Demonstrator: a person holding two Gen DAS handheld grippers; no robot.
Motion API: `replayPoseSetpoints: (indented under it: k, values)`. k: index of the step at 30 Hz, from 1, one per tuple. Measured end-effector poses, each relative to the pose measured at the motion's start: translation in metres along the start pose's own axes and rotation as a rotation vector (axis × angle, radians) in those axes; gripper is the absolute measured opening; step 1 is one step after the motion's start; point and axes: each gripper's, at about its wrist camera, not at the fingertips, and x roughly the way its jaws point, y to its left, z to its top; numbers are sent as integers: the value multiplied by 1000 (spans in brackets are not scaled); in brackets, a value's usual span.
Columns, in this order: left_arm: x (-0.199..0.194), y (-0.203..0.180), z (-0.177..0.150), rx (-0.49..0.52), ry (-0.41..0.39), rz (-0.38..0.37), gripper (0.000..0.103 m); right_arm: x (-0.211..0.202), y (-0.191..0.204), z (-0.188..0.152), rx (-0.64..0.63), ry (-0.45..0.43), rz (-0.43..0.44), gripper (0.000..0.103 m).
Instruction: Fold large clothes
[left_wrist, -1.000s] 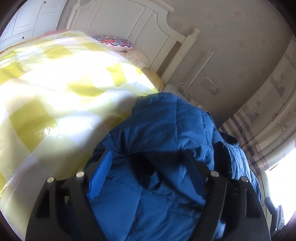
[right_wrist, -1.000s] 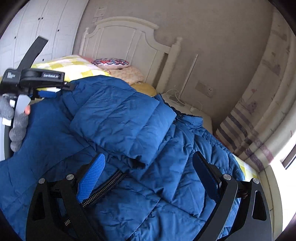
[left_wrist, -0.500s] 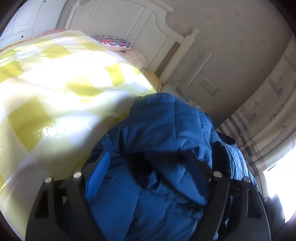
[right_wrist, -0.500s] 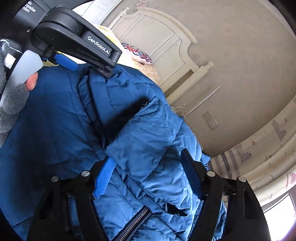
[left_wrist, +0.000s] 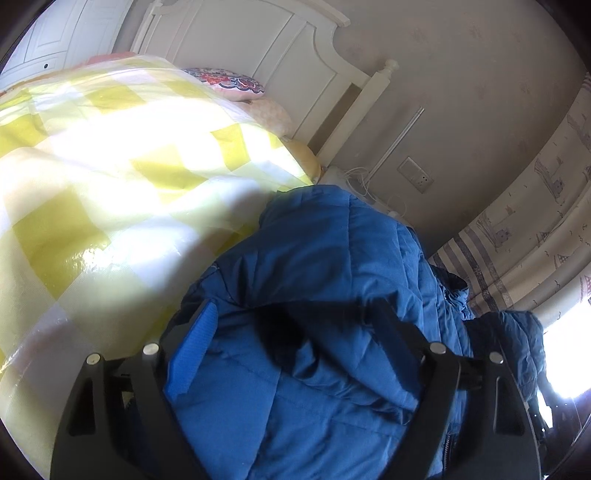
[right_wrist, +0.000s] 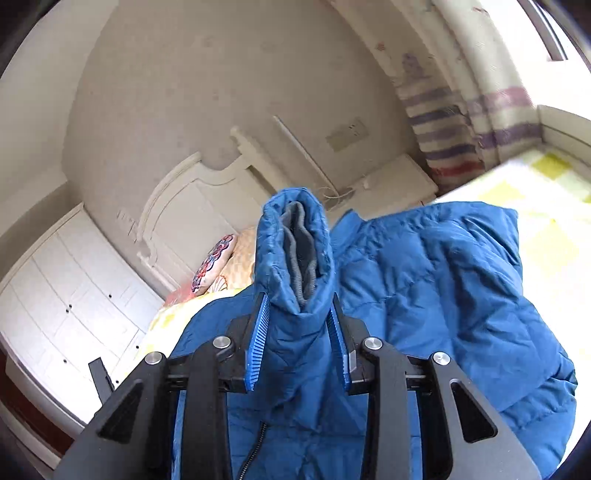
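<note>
The bed is being covered by a yellow-and-white checked quilt (left_wrist: 110, 177), with sun washing out a big patch of it in the left wrist view. A white panelled headboard (left_wrist: 266, 48) is standing against a beige wall, a patterned pillow (left_wrist: 229, 79) is propped in front of it, and a wall socket (left_wrist: 415, 174) is seen beside the bedpost. Striped, printed curtains (left_wrist: 517, 236) are hanging at the right, and white wardrobe doors (right_wrist: 70, 295) are showing in the right wrist view.

The blue puffer jacket (left_wrist: 325, 288) is being spread over the bed's near side, bunched up right in front of the left gripper (left_wrist: 295, 336). That gripper's fingers are being held wide apart with padded fabric piled between them; no pinch on it is being made, as far as can be seen.

In the right wrist view, the jacket's sleeve (right_wrist: 297, 266) is being clamped by the right gripper (right_wrist: 298, 339): the blue ribbed pads (right_wrist: 256, 343) are pressed in narrow on both sides, and the cuff with its grey knit lining is sticking up past the fingertips. The rest of the jacket is lying below and to the right, zipper (right_wrist: 255, 446) visible near the bottom.
</note>
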Motion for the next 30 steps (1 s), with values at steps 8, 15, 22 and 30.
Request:
replayPoseSetpoints:
  k: [8,15,22,30]
  values:
    - [0,-1,-1,7,-3,8,86,5,-31,-2,112,40,74,62]
    - [-3,-8,-3,32,-16,19,88,30,-13,-8,25,151,-34,63]
    - [-7,-14,-6,57,-38,20,90,-4,5,-6,-55,-3,13,24]
    - [-11,-14,-4,67,-63,8,92,-27,-21,-7,-12,-42,-13,22]
